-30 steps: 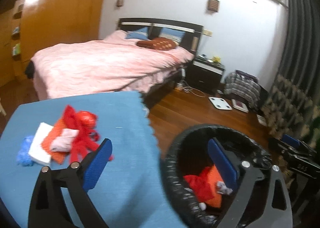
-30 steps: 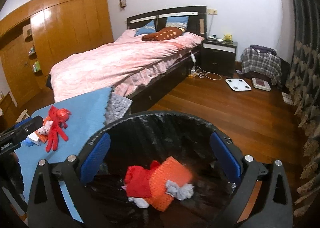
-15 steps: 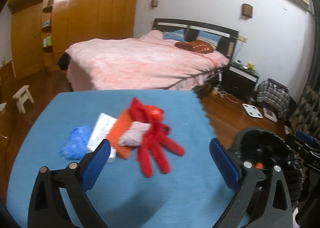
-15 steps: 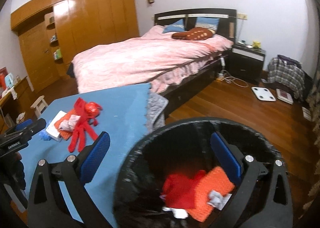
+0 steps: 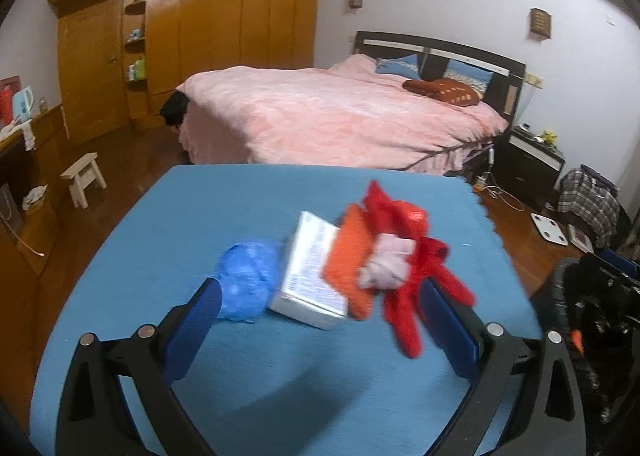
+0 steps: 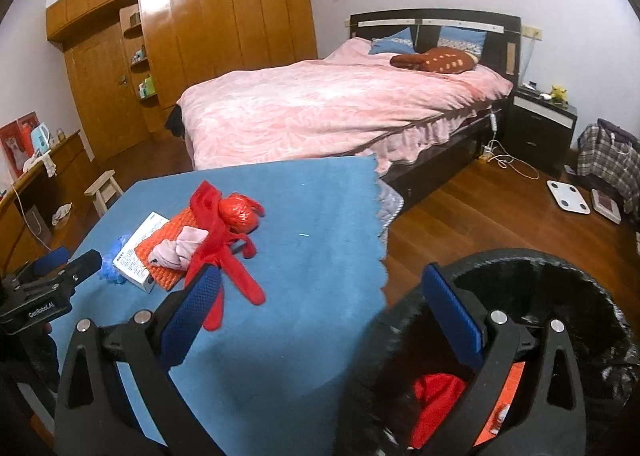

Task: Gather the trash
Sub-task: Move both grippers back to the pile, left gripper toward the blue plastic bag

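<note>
A pile of trash lies on the blue table point(image 5: 248, 199): a crumpled blue wad point(image 5: 246, 282), a white box point(image 5: 310, 270), an orange mesh pad point(image 5: 350, 256), a pink wad point(image 5: 386, 268) and a red glove point(image 5: 416, 264) with a red ball. My left gripper point(image 5: 320, 320) is open and empty, just short of the pile, its jaws either side of it. My right gripper point(image 6: 326, 310) is open and empty over the edge of the black-lined bin point(image 6: 580, 296), which holds red and orange trash point(image 6: 438, 392). The pile also shows in the right wrist view point(image 6: 192, 244), as does the left gripper point(image 6: 60, 276).
A bed with a pink cover point(image 5: 340, 115) stands beyond the table. Wooden wardrobes point(image 5: 192, 23) line the far left wall. A small stool point(image 5: 82, 179) is on the floor at left. A nightstand point(image 6: 540, 127), a scale point(image 6: 568, 195) and a plaid bag point(image 6: 608, 159) are at right.
My left gripper has swung left from over the bin to the trash pile and closed in on it. My right gripper has shifted left, from over the bin's middle to its table-side edge.
</note>
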A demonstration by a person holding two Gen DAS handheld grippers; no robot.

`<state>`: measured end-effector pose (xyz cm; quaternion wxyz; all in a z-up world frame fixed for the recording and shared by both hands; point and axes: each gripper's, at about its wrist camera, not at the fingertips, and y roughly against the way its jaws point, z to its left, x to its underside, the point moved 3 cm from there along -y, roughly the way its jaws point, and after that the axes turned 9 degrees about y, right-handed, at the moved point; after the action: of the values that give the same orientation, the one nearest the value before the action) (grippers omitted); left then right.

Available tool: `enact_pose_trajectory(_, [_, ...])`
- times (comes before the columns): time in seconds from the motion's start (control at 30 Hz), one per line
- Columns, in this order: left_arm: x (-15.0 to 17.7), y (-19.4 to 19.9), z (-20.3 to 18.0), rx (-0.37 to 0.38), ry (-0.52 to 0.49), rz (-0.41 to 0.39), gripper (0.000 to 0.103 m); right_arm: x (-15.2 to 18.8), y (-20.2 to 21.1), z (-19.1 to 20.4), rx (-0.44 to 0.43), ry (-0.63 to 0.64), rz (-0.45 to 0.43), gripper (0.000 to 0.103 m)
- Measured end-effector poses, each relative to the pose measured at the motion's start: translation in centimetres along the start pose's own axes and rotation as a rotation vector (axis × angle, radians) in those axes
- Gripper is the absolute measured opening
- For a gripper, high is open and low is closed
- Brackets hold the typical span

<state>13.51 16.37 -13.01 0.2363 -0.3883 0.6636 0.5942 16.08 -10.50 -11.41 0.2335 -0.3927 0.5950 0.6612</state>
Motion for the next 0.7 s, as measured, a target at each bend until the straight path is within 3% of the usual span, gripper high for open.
enact_pose_trajectory(0.4, [-0.7, -4.3, 6.2, -0.078, 0.077, 0.034, 0.082, -0.8, -5.7, 4.3, -0.028, 0.072, 0.045, 0.098])
enact_pose_trajectory(0.7, [-0.6, -7.4, 7.8, -0.099, 0.055, 0.087, 0.069, -0.9, -7.5, 7.4, -0.061, 0.133, 0.062, 0.098])
